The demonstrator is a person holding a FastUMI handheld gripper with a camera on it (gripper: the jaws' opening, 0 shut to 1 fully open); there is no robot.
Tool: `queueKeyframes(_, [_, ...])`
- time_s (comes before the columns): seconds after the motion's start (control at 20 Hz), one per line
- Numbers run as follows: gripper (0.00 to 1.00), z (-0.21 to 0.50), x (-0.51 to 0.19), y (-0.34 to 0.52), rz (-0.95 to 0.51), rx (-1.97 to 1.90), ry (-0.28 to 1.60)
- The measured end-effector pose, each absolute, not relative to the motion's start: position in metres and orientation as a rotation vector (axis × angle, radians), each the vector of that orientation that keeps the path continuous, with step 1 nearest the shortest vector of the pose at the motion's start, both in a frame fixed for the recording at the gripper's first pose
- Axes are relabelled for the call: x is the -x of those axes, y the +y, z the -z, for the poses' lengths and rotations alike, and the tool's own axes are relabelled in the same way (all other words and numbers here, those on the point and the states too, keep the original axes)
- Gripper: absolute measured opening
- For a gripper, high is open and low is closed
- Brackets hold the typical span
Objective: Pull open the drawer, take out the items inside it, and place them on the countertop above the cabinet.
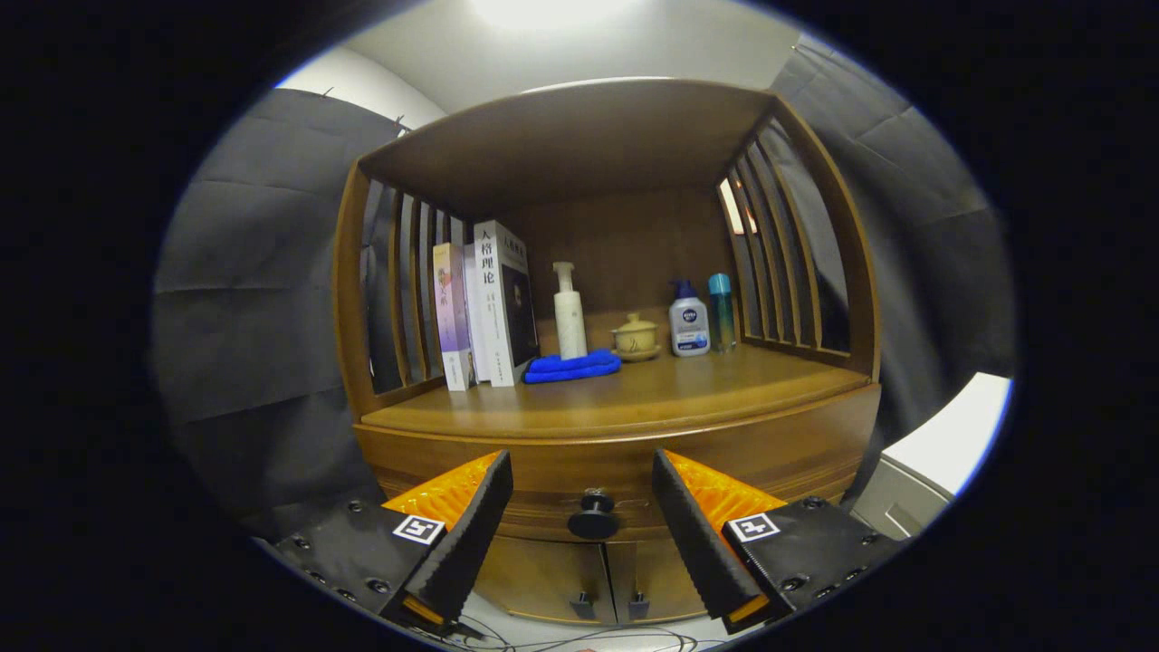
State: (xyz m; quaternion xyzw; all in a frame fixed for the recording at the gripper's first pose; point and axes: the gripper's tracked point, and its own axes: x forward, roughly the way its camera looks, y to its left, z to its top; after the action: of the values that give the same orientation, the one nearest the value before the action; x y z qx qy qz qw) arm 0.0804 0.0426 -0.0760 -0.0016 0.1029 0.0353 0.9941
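Note:
A wooden cabinet stands ahead with its drawer (543,471) closed, so whatever lies inside is hidden. The drawer's dark round knob (593,521) sits just ahead of my fingers, in line with the gap between them. My gripper (584,471) is open, with nothing between its fingers, and does not touch the knob. Above the drawer runs the countertop (706,385), a brown wooden shelf under a roof with slatted sides.
On the countertop stand several books (480,308), a white pump bottle (569,312), a folded blue cloth (572,366), a small lidded cup (636,338), a white lotion bottle (689,319) and a teal bottle (721,311). Two lower doors (607,580) sit under the drawer. Cables lie on the floor.

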Motion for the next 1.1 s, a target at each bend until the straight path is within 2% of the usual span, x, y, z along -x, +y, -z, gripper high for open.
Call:
queueKeyframes(0.45, [0.98, 0.126, -0.107, 0.045, -0.055, -0.010, 0.342])
queueKeyframes(0.8, [0.88, 0.153, -0.113, 0.045, -0.051, 0.002, 0.410])
queueKeyframes(1.0, [0.55, 0.159, -0.116, 0.039, -0.025, 0.041, 0.416])
queueKeyframes(1.1, [0.49, 0.159, -0.118, 0.039, -0.022, 0.046, 0.414])
